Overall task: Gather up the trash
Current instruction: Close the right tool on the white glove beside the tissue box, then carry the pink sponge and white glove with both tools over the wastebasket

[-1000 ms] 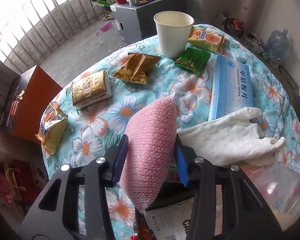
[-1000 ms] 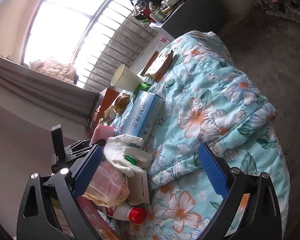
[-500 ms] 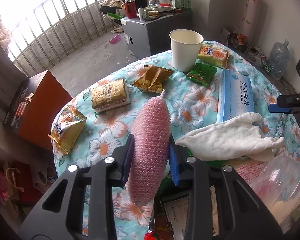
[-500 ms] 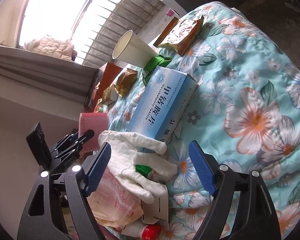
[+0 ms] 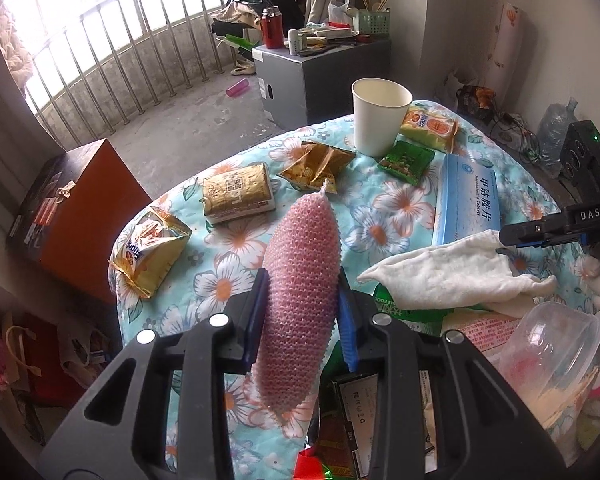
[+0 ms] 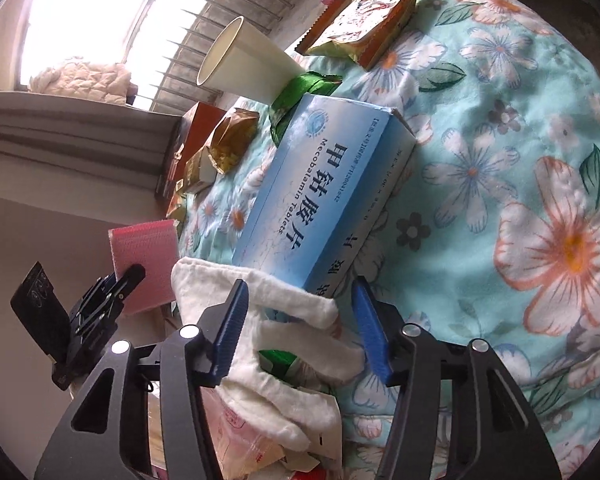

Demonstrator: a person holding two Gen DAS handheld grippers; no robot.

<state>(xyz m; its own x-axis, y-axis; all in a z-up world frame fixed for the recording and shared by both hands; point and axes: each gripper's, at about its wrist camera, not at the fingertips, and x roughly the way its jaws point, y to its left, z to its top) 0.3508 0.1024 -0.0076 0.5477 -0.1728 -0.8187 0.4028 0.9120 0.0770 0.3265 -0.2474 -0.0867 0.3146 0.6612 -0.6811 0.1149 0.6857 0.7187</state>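
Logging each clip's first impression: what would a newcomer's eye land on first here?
First, the pink bubble-wrap pouch clamped upright in the left hand-held gripper, filling the middle of the left wrist view. Next, the blue tablet box lying on the floral quilt, with the open right hand-held gripper poised over a white glove at its near end. Behind stands a white paper cup among snack wrappers.

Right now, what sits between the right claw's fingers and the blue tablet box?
The white glove. In the right wrist view it drapes over the near end of the blue tablet box, between the open right claw and the box.
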